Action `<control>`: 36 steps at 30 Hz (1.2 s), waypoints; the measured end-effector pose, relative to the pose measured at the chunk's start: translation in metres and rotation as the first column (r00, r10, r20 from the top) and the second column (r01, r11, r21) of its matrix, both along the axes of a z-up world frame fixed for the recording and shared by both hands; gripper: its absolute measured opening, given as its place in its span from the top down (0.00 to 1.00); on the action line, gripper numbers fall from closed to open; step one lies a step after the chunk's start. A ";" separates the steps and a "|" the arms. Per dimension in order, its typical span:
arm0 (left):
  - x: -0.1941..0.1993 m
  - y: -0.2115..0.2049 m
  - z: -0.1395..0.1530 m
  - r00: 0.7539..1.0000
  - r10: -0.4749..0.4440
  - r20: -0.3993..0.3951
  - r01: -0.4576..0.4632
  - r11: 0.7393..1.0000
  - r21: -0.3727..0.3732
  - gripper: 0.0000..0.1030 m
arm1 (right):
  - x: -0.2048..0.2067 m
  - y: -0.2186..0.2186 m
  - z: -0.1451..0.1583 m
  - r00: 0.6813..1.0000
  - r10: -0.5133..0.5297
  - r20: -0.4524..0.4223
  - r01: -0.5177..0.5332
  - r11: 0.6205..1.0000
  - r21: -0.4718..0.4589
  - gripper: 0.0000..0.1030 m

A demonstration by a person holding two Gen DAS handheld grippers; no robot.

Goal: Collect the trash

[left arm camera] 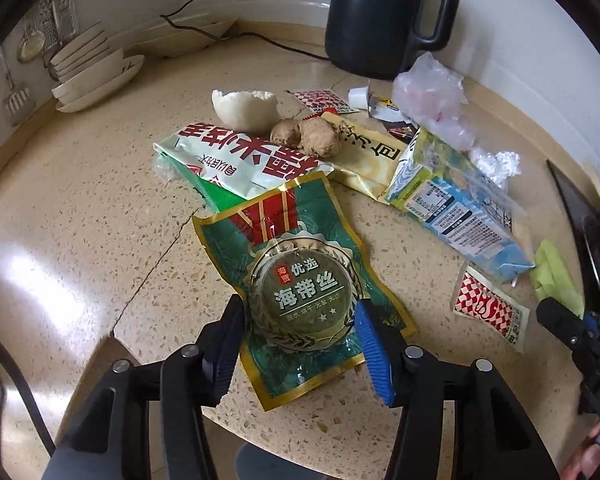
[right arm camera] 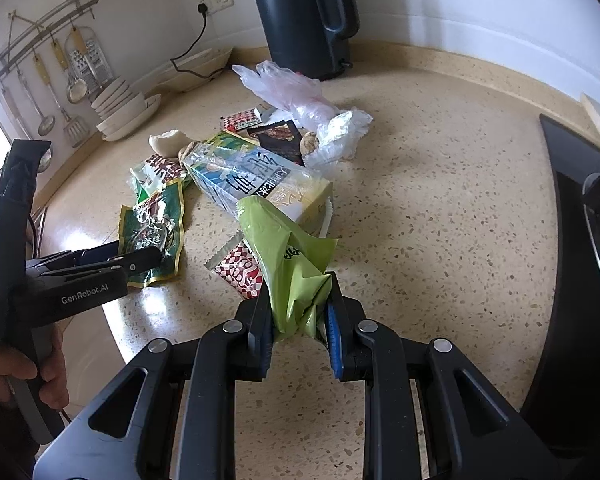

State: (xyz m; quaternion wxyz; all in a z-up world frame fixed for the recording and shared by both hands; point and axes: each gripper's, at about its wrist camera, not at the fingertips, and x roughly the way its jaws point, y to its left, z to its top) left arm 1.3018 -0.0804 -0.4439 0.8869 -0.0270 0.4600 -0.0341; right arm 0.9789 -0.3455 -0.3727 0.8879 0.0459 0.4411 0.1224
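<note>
Collection looks barely begun. The right gripper [right arm camera: 300,312] has its jaws clamped on a crumpled green bag [right arm camera: 288,256], near the counter [right arm camera: 440,184] front edge. The left gripper [left arm camera: 300,344] hangs with jaws wide apart on either side of the green seaweed packet [left arm camera: 300,280], not gripping it. The milk carton [left arm camera: 456,200], plastic wrap [left arm camera: 432,96], sachets and food scraps lie loose mid-counter.

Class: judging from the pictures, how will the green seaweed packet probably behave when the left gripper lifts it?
The green seaweed packet lies flat and creased, so it probably droops. It looks empty, likely light. Its glossy film may slip between the open left gripper fingers.
</note>
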 end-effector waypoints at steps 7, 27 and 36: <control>-0.002 0.001 0.008 0.999 0.045 0.023 -0.046 0.997 0.058 0.50 | -0.002 0.001 0.002 1.000 0.002 0.002 -0.002 1.000 -0.003 0.80; 0.033 -0.015 -0.001 0.998 0.067 -0.010 -0.066 0.996 0.059 0.08 | 0.013 -0.001 -0.008 1.000 -0.003 -0.016 0.003 1.000 -0.002 0.80; 0.018 -0.010 0.003 0.999 0.028 0.040 -0.030 0.997 0.068 0.37 | 0.016 0.001 -0.009 1.000 0.000 -0.015 0.000 1.000 0.005 0.80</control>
